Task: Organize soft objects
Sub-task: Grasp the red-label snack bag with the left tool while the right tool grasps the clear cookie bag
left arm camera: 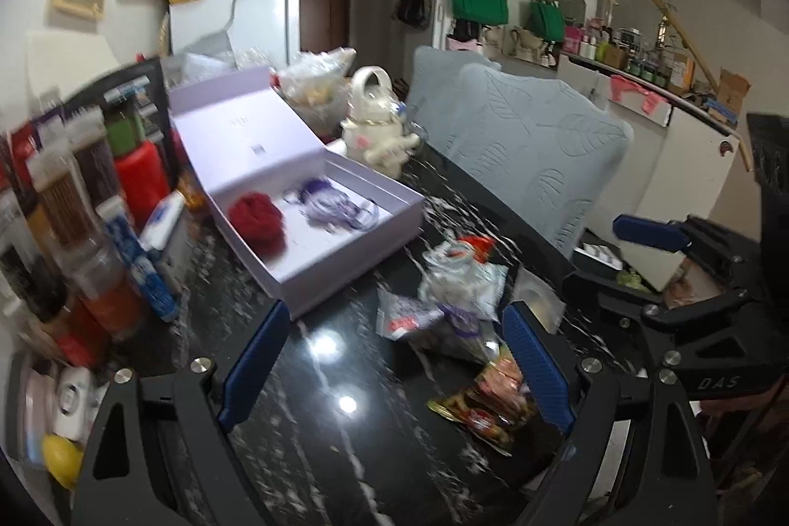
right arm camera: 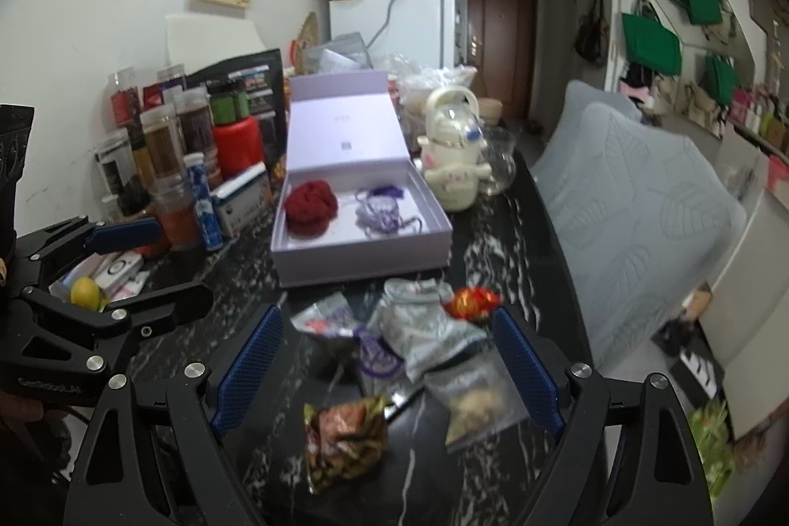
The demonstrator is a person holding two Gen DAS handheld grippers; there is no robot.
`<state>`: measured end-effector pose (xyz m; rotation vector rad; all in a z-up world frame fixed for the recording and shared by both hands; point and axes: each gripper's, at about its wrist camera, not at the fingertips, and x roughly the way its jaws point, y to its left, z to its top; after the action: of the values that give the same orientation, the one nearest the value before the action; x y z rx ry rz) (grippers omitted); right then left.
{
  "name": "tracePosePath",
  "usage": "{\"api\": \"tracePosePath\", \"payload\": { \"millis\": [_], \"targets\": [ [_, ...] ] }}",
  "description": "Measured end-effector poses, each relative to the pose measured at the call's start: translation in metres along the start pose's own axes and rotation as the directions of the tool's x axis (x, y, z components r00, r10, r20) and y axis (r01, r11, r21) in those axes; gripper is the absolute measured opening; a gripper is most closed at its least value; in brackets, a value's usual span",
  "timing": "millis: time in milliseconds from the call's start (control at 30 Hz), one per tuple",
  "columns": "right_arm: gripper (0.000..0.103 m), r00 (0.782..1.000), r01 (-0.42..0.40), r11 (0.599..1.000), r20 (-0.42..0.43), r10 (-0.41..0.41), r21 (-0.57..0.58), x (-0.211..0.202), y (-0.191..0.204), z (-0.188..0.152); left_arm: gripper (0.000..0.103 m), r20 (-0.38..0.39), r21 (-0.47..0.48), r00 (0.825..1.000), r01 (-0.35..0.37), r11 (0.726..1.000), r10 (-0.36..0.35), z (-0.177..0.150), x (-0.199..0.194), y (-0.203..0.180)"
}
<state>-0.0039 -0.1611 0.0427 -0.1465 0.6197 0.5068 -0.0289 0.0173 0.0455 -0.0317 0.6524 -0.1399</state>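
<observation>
An open lilac box (right arm camera: 365, 252) (left arm camera: 355, 250) lies on the black marble table (left arm camera: 315, 442). Inside it are a dark red knitted bundle (right arm camera: 311, 206) (left arm camera: 257, 221) and a purple-and-white tangle of cord (right arm camera: 382, 211) (left arm camera: 335, 208). In front of the box lies a heap of soft packets: a grey pouch (right arm camera: 424, 331) (left arm camera: 458, 279), a red wrapper (right arm camera: 471, 301), a clear bag (right arm camera: 476, 400), a brown snack packet (right arm camera: 345, 437) (left arm camera: 493, 407). My right gripper (right arm camera: 387, 370) stands open above this heap. My left gripper (left arm camera: 394, 358) is open too, just left of the packets, holding nothing.
Jars, bottles and a red container (right arm camera: 239, 146) crowd the table's left side by the wall. A cream teapot (right arm camera: 456, 161) and a glass (right arm camera: 498, 161) stand behind the box. Grey-cushioned chairs (right arm camera: 641, 200) line the right edge. A lemon (right arm camera: 86, 292) lies at the left.
</observation>
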Motion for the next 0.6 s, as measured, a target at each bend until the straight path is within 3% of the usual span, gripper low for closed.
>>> {"api": "tracePosePath", "payload": {
  "millis": [300,600],
  "targets": [
    [0.088,0.998,0.026,0.996,-0.067,-0.020,0.090,0.003,-0.015,-0.035,0.089,-0.032,0.036,0.998,0.059,0.998,-0.057,-0.022,0.007,-0.016],
    [0.088,0.993,0.027,0.992,-0.122,-0.012,0.126,0.007,-0.020,-0.062,0.089,-0.112,0.015,0.988,0.110,0.994,-0.107,-0.043,0.024,-0.020]
  ]
}}
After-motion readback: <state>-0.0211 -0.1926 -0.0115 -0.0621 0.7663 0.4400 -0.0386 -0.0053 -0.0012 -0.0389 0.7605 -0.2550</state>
